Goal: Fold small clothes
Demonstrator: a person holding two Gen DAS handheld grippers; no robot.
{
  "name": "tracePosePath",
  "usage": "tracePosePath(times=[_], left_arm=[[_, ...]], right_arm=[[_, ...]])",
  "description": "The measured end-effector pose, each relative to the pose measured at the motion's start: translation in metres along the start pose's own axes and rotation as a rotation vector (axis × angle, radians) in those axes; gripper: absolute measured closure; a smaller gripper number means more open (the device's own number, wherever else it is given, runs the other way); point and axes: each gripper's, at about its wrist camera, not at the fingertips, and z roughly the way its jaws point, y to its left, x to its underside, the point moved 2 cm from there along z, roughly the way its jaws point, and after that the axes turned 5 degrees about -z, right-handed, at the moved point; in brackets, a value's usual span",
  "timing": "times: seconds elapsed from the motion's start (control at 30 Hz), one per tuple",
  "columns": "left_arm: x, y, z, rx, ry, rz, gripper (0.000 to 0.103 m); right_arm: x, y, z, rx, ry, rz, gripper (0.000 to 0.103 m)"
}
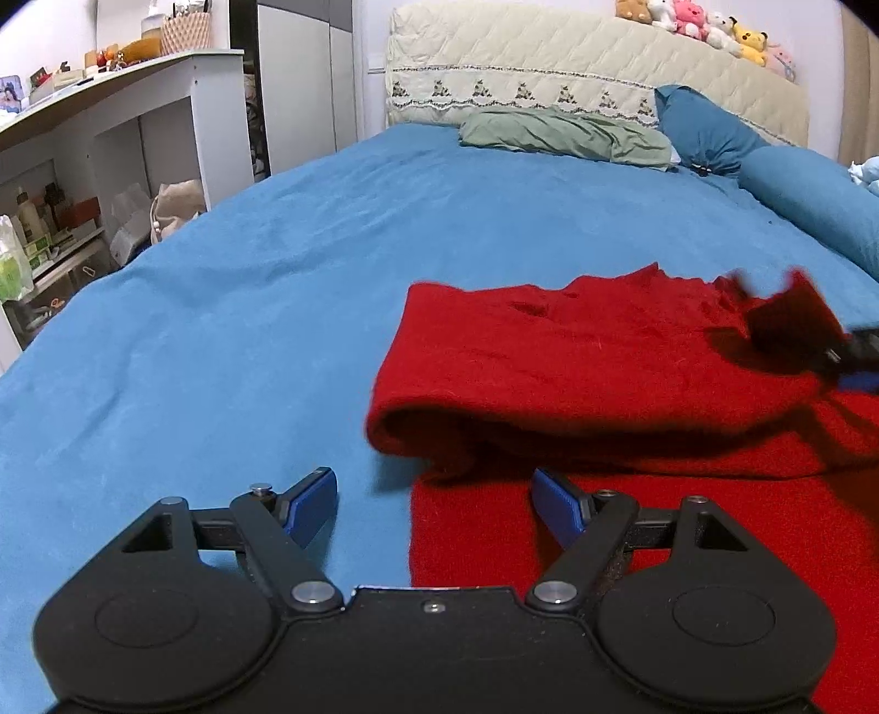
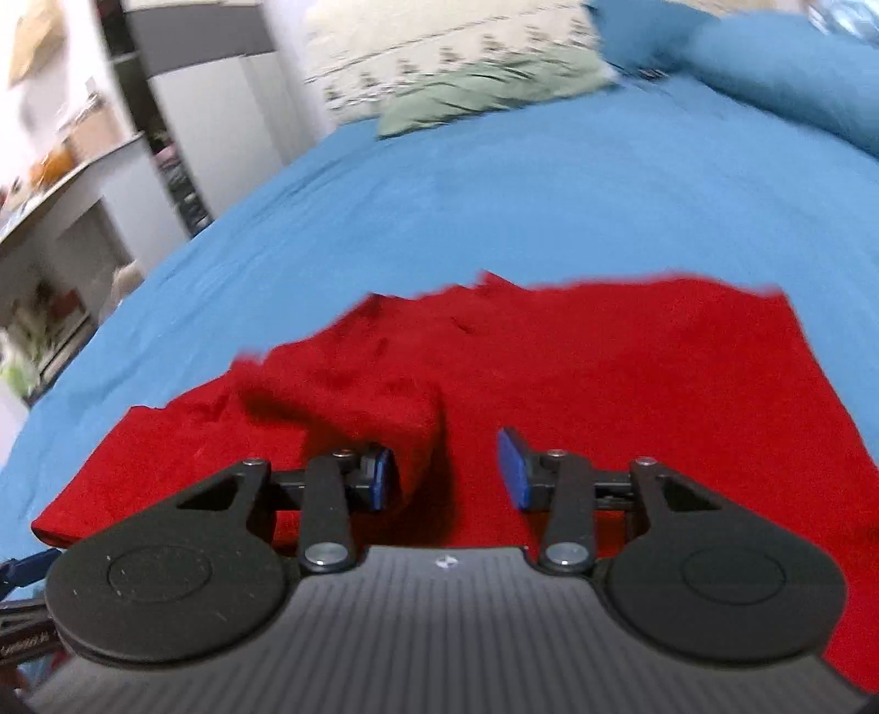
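A red knit garment (image 1: 604, 351) lies on the blue bed sheet (image 1: 247, 307), with its far part folded toward me over the near part. My left gripper (image 1: 434, 502) is open and empty, low over the garment's near left edge. My right gripper (image 2: 448, 469) is open above the garment (image 2: 604, 373); a raised fold of red cloth (image 2: 384, 406) lies over its left finger. The right gripper also shows blurred at the right edge of the left wrist view (image 1: 857, 362).
A green pillow (image 1: 566, 134) and blue pillows (image 1: 708, 129) lie at the head of the bed by a cream headboard (image 1: 549, 60) with plush toys (image 1: 697, 22). White shelves (image 1: 110, 137) with clutter stand left of the bed.
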Motion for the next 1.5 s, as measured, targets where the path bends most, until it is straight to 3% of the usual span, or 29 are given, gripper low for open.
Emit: tracePosePath(times=[0.2, 0.47, 0.53, 0.57, 0.67, 0.77, 0.87, 0.9, 0.93, 1.17, 1.3, 1.37, 1.43, 1.47, 1.5], left_arm=[[0.001, -0.001, -0.001, -0.011, -0.009, 0.021, 0.021], [-0.005, 0.005, 0.007, -0.022, -0.018, 0.023, 0.027], [-0.006, 0.005, 0.01, -0.02, -0.015, 0.024, 0.031], [-0.007, 0.006, 0.011, -0.019, -0.012, 0.021, 0.033], [-0.008, 0.005, 0.014, -0.003, -0.002, 0.023, 0.042], [-0.01, 0.002, 0.016, 0.001, -0.008, 0.048, 0.051], [-0.013, -0.002, 0.019, 0.027, -0.002, 0.049, 0.07], [-0.014, -0.004, 0.019, 0.047, 0.003, 0.048, 0.087], [-0.013, -0.006, 0.02, 0.06, 0.009, 0.054, 0.093], [-0.003, -0.01, 0.012, 0.023, 0.009, 0.113, 0.096], [0.002, -0.006, 0.005, 0.002, 0.012, 0.135, 0.097], [0.002, -0.004, 0.002, -0.009, 0.022, 0.141, 0.097], [0.002, -0.003, -0.005, -0.011, 0.027, 0.142, 0.096], [0.0, -0.003, -0.01, -0.012, 0.016, 0.146, 0.094], [-0.002, -0.004, -0.016, -0.007, -0.002, 0.151, 0.094]], right_arm=[[0.015, -0.023, -0.011, -0.046, -0.018, 0.037, 0.045], [0.007, -0.03, -0.009, -0.005, -0.037, 0.016, 0.045], [-0.001, -0.032, -0.003, 0.02, -0.015, 0.002, 0.066], [-0.006, -0.031, 0.001, 0.034, -0.005, -0.013, 0.083], [-0.023, -0.037, -0.012, 0.008, -0.062, -0.001, 0.083], [-0.047, -0.054, -0.045, 0.045, -0.186, 0.033, 0.083], [-0.057, -0.079, -0.069, 0.086, -0.25, 0.069, 0.083], [-0.056, -0.087, -0.071, 0.103, -0.246, 0.066, 0.083], [-0.053, -0.094, -0.07, 0.118, -0.236, 0.065, 0.083], [-0.007, -0.112, -0.048, 0.154, -0.1, 0.042, 0.083], [0.015, -0.114, -0.046, 0.169, -0.076, 0.041, 0.082], [0.017, -0.116, -0.048, 0.182, -0.078, 0.053, 0.08], [0.014, -0.117, -0.054, 0.218, -0.091, 0.058, 0.059], [0.013, -0.116, -0.059, 0.235, -0.109, 0.053, 0.034], [0.01, -0.113, -0.066, 0.243, -0.143, 0.045, 0.016]])
